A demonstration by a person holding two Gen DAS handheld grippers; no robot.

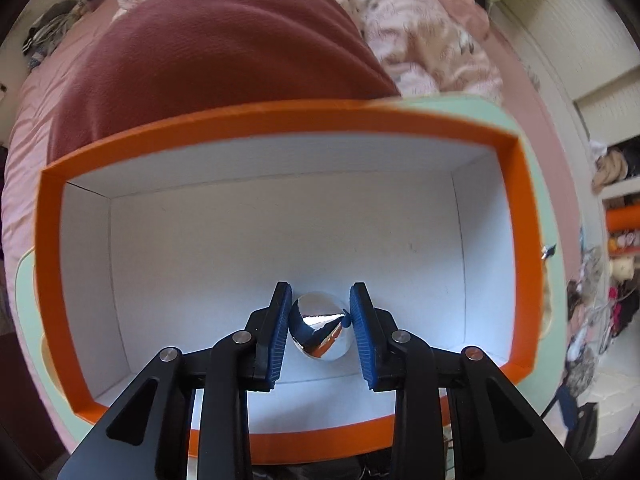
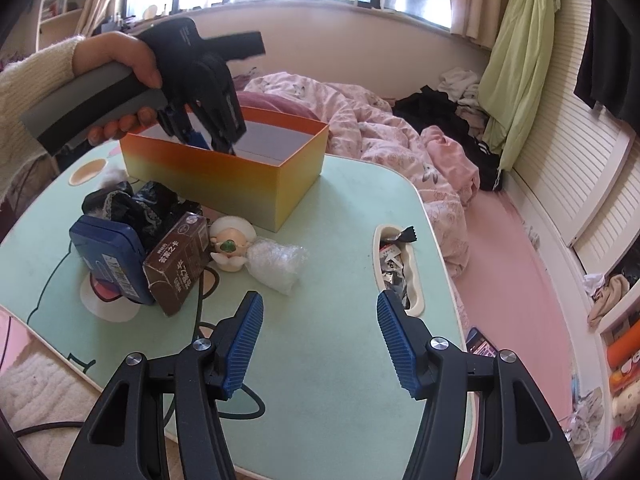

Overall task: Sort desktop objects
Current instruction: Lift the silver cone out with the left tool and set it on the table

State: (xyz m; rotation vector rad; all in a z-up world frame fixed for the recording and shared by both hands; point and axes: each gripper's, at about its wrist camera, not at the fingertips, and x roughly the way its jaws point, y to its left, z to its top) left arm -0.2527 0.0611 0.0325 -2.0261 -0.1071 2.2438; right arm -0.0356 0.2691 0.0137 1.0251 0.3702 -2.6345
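An orange box (image 1: 280,120) with a white inside fills the left wrist view, seen from straight above. My left gripper (image 1: 320,312) hangs over it, its blue pads (image 1: 280,320) pressed on either side of a shiny silver ball (image 1: 320,332). From the right wrist view, a hand holds the left gripper (image 2: 204,142) with its fingers dipped into the orange box (image 2: 224,184); the ball is hidden there. My right gripper (image 2: 320,332) stands open above bare green tabletop (image 2: 352,208) near the front edge, with nothing between its fingers.
Left of the right gripper lie a blue case (image 2: 108,256), a brown carton (image 2: 180,264), a small doll figure (image 2: 230,246), bubble wrap (image 2: 278,264) and black lace cloth (image 2: 132,200). A slot (image 2: 396,268) holds wrappers. A black cable (image 2: 224,400) crosses the front edge. Bedding lies beyond.
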